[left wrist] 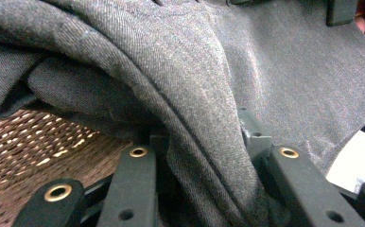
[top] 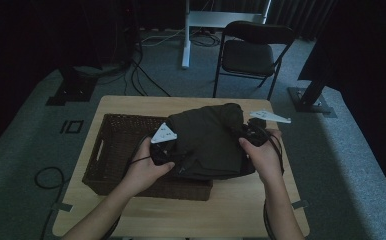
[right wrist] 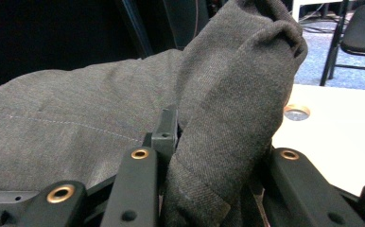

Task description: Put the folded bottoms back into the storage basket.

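A folded dark grey garment [top: 211,140] is held up between both hands, over the right end of a brown wicker basket [top: 121,150] and the wooden table [top: 241,200]. My left gripper [top: 167,152] is shut on the garment's left edge; in the left gripper view a thick fold of the cloth [left wrist: 204,142] is pinched between the black jaws, with basket weave [left wrist: 34,142] below. My right gripper [top: 248,137] is shut on the right edge; in the right gripper view a bunched fold of the garment [right wrist: 228,123] rises from between the jaws, above the table [right wrist: 341,127].
The basket lies on the left half of the table. A black chair [top: 253,50] and a white desk leg [top: 186,35] stand on the carpet behind the table. Cables [top: 146,75] run across the floor at the far left.
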The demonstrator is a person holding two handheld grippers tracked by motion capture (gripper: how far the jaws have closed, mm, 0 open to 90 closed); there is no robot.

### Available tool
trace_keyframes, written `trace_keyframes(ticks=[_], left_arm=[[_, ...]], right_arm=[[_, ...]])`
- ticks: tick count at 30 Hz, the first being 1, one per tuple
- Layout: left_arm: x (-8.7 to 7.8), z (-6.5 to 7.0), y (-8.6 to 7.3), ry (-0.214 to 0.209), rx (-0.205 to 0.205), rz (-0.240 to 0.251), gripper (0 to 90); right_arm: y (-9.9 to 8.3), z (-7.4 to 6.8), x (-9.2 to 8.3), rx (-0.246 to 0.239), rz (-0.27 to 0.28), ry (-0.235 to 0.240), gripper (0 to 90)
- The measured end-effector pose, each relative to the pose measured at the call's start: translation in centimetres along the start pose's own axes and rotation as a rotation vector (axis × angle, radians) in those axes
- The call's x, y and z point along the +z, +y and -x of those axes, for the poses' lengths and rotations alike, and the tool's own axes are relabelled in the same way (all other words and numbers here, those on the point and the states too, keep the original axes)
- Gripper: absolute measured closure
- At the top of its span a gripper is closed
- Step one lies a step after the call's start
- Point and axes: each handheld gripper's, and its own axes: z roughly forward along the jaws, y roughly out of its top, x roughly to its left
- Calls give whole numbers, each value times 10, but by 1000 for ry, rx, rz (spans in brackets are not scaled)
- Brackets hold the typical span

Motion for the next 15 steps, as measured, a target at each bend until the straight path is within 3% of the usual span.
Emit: trace_keyframes(ticks=[15], left_arm=[[-28,-36,-18,37,-42,-6,674]], right_arm=[[3,-33,39,-19,-17,50,671]])
